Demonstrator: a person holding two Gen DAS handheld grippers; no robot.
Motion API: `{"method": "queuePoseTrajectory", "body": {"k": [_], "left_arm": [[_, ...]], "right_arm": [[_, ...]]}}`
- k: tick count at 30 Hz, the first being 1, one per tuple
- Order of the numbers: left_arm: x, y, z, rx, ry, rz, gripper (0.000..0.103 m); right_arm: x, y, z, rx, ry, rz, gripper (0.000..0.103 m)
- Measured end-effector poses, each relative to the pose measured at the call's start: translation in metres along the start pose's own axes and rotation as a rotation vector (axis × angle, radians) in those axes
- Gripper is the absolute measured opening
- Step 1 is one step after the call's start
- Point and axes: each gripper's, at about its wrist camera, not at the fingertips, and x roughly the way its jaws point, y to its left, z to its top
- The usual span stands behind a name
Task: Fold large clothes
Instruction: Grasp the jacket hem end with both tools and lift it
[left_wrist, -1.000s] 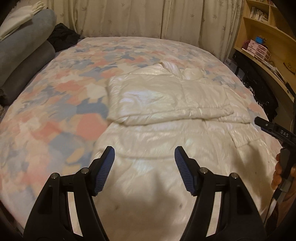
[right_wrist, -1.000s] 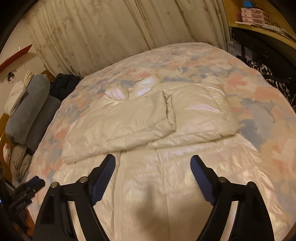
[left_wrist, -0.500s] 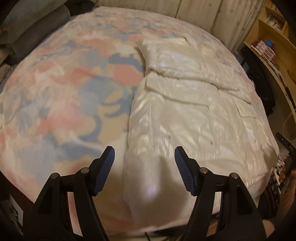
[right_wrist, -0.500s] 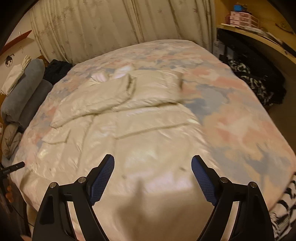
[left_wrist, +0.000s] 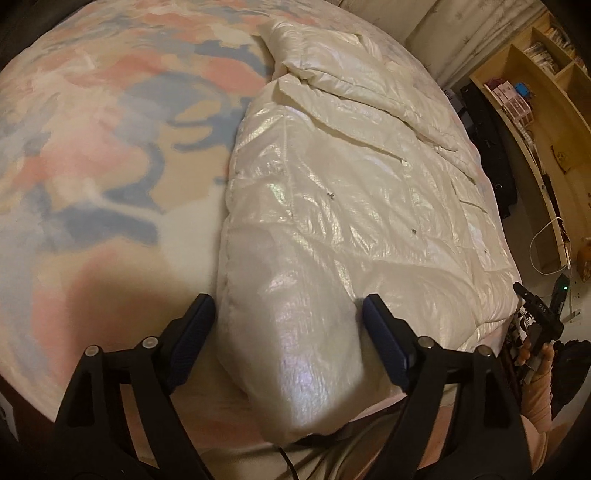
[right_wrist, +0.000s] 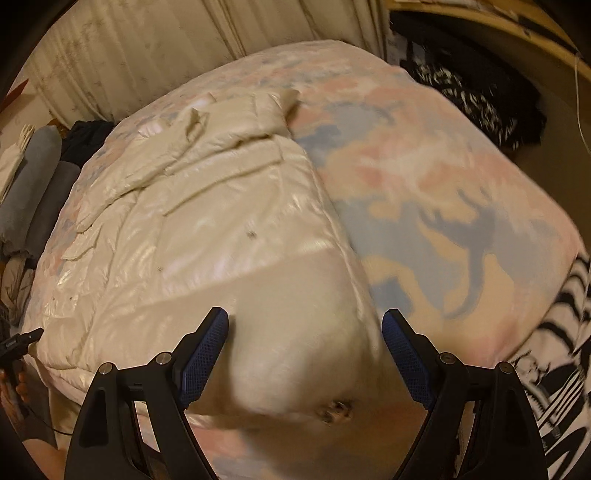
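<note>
A large shiny cream puffer coat (left_wrist: 351, 206) lies flat on the bed, sleeves folded across its far end; it also shows in the right wrist view (right_wrist: 221, 229). My left gripper (left_wrist: 284, 328) is open, its blue pads on either side of the coat's near left hem corner. My right gripper (right_wrist: 306, 343) is open, its pads on either side of the coat's near right hem corner, close above it. Neither is closed on the fabric. The right gripper shows small in the left wrist view (left_wrist: 535, 306), the left one in the right wrist view (right_wrist: 18, 343).
The bed has a pink, blue and cream patterned cover (left_wrist: 92, 147) with its near edge just below the grippers. Wooden shelves (left_wrist: 535, 92) stand to the right, grey bolsters (right_wrist: 33, 184) and curtains (right_wrist: 147, 48) at the far end. A black-and-white striped cloth (right_wrist: 554, 369) hangs at the bed's right corner.
Both grippers have dropped and pulled back from over the coat's middle to its near hem, the left toward the left corner, the right toward the right corner. Both stay open.
</note>
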Motion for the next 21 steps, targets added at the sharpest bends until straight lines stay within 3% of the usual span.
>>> {"method": "queuePoseTrajectory", "body": {"k": [5, 7, 10, 13, 15, 17, 20, 21], "left_arm": [[0.014, 0.001, 0.004, -0.005, 0.007, -0.024, 0.091], [0.02, 0.0, 0.005, -0.011, 0.005, -0.034, 0.099], [0.027, -0.005, 0.003, -0.005, -0.016, -0.02, 0.102], [0.033, -0.01, 0.001, 0.012, -0.028, 0.013, 0.102], [0.033, -0.012, 0.0, 0.014, -0.036, 0.019, 0.102], [0.032, -0.011, -0.001, 0.008, -0.044, 0.019, 0.101], [0.029, -0.015, -0.003, 0.004, -0.054, 0.009, 0.089], [0.027, -0.014, -0.004, -0.003, -0.054, 0.004, 0.079]], "right_arm": [[0.017, -0.027, -0.012, 0.121, 0.014, 0.125, 0.086], [0.02, -0.031, -0.014, 0.139, 0.0, 0.147, 0.086], [0.022, -0.026, -0.02, 0.143, -0.03, 0.166, 0.085], [0.024, -0.017, -0.023, 0.138, -0.049, 0.182, 0.072], [0.025, -0.013, -0.025, 0.142, -0.052, 0.214, 0.056], [0.027, -0.008, -0.026, 0.151, -0.058, 0.23, 0.049], [0.028, -0.002, -0.025, 0.164, -0.062, 0.253, 0.038], [0.028, 0.0, -0.025, 0.169, -0.064, 0.26, 0.036]]}}
